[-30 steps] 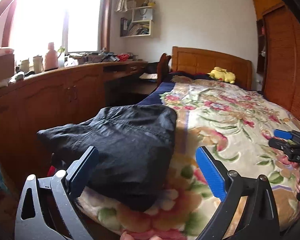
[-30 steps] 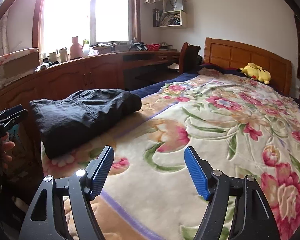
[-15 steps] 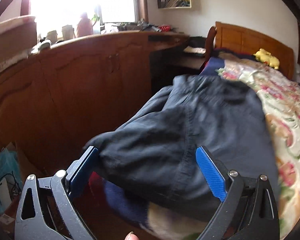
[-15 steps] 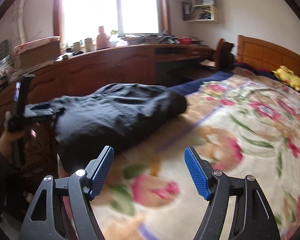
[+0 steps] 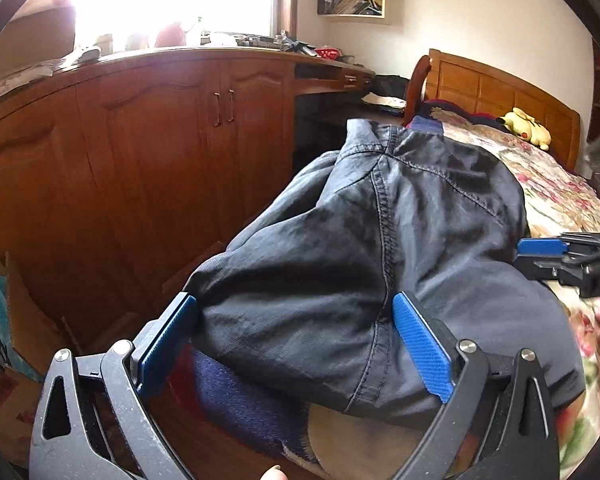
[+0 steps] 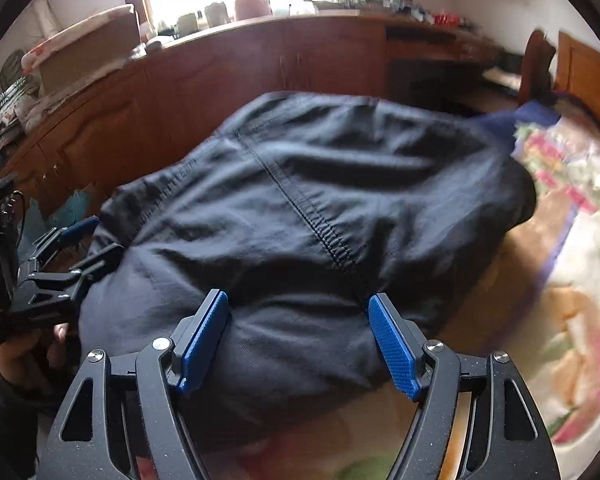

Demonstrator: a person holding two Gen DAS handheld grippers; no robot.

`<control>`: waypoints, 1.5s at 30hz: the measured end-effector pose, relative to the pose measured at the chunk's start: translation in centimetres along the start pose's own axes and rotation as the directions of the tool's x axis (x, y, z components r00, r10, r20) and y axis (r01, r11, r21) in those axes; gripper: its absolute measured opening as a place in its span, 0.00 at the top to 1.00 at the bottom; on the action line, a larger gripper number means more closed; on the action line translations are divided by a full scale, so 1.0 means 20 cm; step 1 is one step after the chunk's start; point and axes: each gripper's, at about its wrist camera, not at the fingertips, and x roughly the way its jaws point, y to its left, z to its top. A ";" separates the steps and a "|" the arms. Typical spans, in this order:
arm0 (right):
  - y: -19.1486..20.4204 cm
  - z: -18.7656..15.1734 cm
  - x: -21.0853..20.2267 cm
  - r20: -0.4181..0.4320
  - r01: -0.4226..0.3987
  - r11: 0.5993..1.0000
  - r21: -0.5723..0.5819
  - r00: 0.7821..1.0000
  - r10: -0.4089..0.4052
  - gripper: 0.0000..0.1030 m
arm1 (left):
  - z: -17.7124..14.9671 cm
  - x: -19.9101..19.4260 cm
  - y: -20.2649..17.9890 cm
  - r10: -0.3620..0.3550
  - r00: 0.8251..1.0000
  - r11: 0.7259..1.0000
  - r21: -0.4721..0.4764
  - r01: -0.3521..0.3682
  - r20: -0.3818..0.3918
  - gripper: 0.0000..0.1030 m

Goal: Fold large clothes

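A folded dark navy garment (image 5: 380,248) lies on the near left corner of the bed, partly over the edge; it also shows in the right wrist view (image 6: 308,208). My left gripper (image 5: 296,344) is open, its blue pads on either side of the garment's near left end. My right gripper (image 6: 298,336) is open, its pads straddling the garment's near edge. The right gripper shows in the left wrist view (image 5: 560,260) at the garment's right side. The left gripper shows in the right wrist view (image 6: 64,256) at its left end.
The bed has a floral blanket (image 5: 556,192) and a wooden headboard (image 5: 500,92) with a yellow plush toy (image 5: 526,128). Wooden cabinets (image 5: 140,152) run along the left under a window. A cardboard box and bags (image 5: 4,304) sit on the floor.
Both grippers have moved in close to the dark garment from further back, the left swinging to its left end and the right to its near edge. Both stay open.
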 end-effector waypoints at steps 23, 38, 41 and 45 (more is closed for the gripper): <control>-0.23 0.07 0.00 0.058 0.352 0.934 0.066 0.933 -0.356 0.27 | 0.02 -0.10 -0.01 0.011 0.998 0.999 0.036 -0.014 0.066 0.04; -0.11 -0.45 -0.75 0.220 0.355 0.932 0.072 0.906 -0.362 0.25 | 0.03 -0.49 -0.39 -0.076 0.981 0.989 0.138 0.051 0.179 0.03; -0.10 -0.56 -0.90 0.235 0.382 0.920 0.085 0.890 -0.391 0.20 | 0.03 -0.53 -0.50 -0.110 0.976 0.985 0.154 0.081 0.188 0.01; -0.11 -0.70 -1.05 0.248 0.400 0.908 0.126 0.873 -0.419 0.20 | 0.02 -0.56 -0.66 -0.150 0.971 0.978 0.174 0.118 0.187 0.01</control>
